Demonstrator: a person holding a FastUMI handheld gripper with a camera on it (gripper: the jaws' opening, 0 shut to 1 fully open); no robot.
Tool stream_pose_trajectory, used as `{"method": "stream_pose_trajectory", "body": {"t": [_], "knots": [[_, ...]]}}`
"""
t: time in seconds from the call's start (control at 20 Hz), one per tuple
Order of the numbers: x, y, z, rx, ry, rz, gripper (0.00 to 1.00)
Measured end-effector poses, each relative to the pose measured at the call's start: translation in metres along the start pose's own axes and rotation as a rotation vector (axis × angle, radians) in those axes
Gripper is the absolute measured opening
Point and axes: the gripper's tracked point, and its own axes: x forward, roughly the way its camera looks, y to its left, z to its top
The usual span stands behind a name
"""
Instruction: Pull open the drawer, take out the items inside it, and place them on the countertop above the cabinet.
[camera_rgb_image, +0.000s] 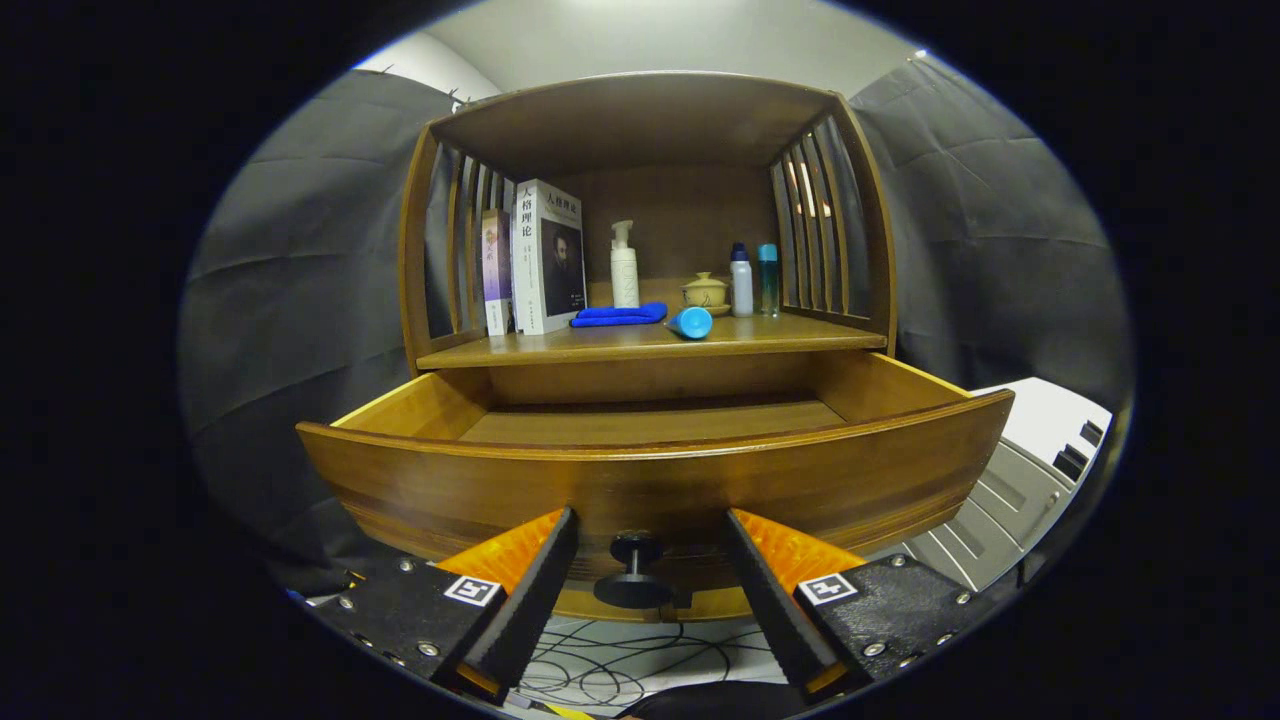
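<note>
1. Nearest, the gripper (650, 560) has its two fingers spread wide, one on each side of the small black round drawer knob (634, 572). Neither finger touches the knob, and nothing is held.
2. The knob sits between the fingertips, on the front of the brown wooden drawer (655, 480). It looks rigid and small, so a pinch on its narrow stem would likely hold better than one on its rounded cap.
3. The drawer stands pulled out toward the gripper. The part of its floor that shows is bare; the front panel hides the near part.
4. Beyond, on the wooden countertop (800, 343), lie a folded blue cloth (620, 315), soft and light, and a blue tube (691, 322) on its side.
5. Farther back stand upright books (547, 255), a white pump bottle (624, 265), a small lidded ceramic cup (705, 290) and two slim bottles (753, 280).
</note>
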Motion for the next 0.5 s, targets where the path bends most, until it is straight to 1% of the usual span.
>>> {"method": "stream_pose_trajectory", "body": {"t": [0.25, 0.5], "knots": [[0.015, 0.0, 0.008, -0.066, -0.018, -0.004, 0.93], [0.033, -0.001, 0.012, -0.093, -0.03, 0.004, 0.93]]}}
